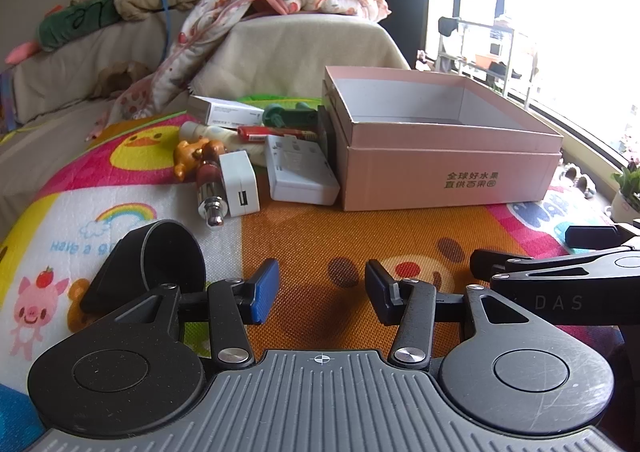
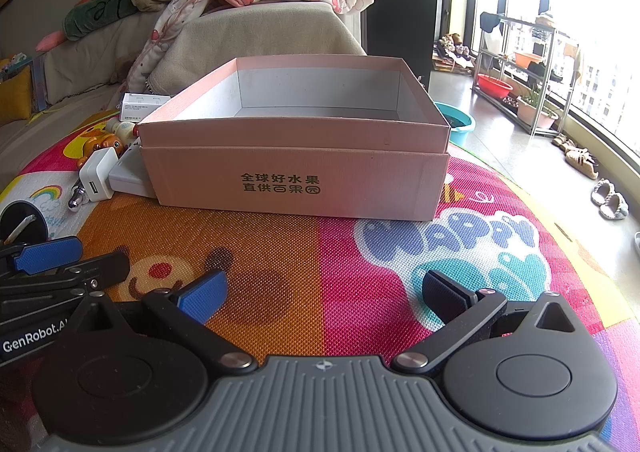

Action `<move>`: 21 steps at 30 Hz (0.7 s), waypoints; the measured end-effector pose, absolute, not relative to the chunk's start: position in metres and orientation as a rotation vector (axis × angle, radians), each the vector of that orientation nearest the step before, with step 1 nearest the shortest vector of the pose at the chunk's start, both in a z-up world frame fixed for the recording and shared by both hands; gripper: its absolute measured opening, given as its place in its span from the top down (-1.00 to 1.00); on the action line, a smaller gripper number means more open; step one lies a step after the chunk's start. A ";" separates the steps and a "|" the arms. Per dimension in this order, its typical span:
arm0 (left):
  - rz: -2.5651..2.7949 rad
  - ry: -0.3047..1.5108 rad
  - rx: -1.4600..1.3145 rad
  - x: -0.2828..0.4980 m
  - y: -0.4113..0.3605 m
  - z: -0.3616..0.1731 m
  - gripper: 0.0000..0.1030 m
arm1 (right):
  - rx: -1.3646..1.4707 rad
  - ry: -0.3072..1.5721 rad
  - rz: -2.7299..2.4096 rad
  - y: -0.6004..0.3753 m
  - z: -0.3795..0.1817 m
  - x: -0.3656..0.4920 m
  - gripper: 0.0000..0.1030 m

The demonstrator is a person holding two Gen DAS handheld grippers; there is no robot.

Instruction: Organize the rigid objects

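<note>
An open pink cardboard box (image 1: 452,176) (image 2: 300,188) stands on the play mat and looks empty inside. Left of it lies a pile: a white USB charger (image 1: 240,184) (image 2: 96,176), a white power strip (image 1: 300,172), a bear figurine (image 1: 192,156), a metal-tipped brown object (image 1: 210,192), a red item (image 1: 256,133), a green item (image 1: 288,116), a white carton (image 1: 224,110). A black round cup (image 1: 172,256) lies on its side near my left gripper (image 1: 322,292), which is open and empty. My right gripper (image 2: 324,296) is open wide and empty, facing the box.
A colourful play mat (image 2: 360,272) covers the floor. A covered sofa with a blanket (image 1: 280,0) rises behind the pile. The right gripper's arm (image 1: 560,280) reaches in beside my left one. A teal basin (image 2: 460,124), a rack and slippers (image 2: 608,200) stand at the right by the window.
</note>
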State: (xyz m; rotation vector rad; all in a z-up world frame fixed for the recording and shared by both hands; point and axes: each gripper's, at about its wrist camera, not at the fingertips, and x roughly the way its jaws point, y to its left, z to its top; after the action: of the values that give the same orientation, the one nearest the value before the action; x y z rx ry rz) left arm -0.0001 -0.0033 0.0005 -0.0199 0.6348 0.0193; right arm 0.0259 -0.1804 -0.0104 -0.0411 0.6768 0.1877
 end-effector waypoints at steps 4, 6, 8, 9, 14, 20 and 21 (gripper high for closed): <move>0.018 0.635 -0.022 0.000 -0.004 0.001 -0.01 | -0.041 0.677 0.188 -0.180 -0.010 0.025 -1.00; 0.017 0.633 -0.023 0.000 -0.003 0.001 0.00 | -0.041 0.678 0.188 -0.181 -0.010 0.024 -1.00; -0.038 0.602 -0.040 -0.005 -0.002 0.002 0.08 | -0.045 0.686 0.192 -0.181 -0.009 0.024 -1.00; -0.080 0.586 -0.047 -0.009 -0.002 0.005 0.08 | -0.053 0.700 0.201 -0.182 -0.008 0.024 -1.00; -0.212 0.436 0.038 -0.039 0.017 0.043 0.02 | -0.080 0.747 0.252 -0.180 -0.006 0.038 -1.00; -0.183 0.512 0.010 0.004 0.113 0.071 0.10 | -0.098 0.751 0.281 -0.184 -0.005 0.035 -1.00; -0.232 0.582 -0.107 0.018 0.135 0.062 0.10 | -0.098 0.750 0.283 -0.184 -0.005 0.034 -1.00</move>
State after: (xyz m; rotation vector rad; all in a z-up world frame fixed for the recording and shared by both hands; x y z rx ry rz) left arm 0.0181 0.1354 0.0620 -0.1072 0.5818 -0.2319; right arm 0.0344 -0.1839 -0.0048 -0.0983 0.7499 0.2828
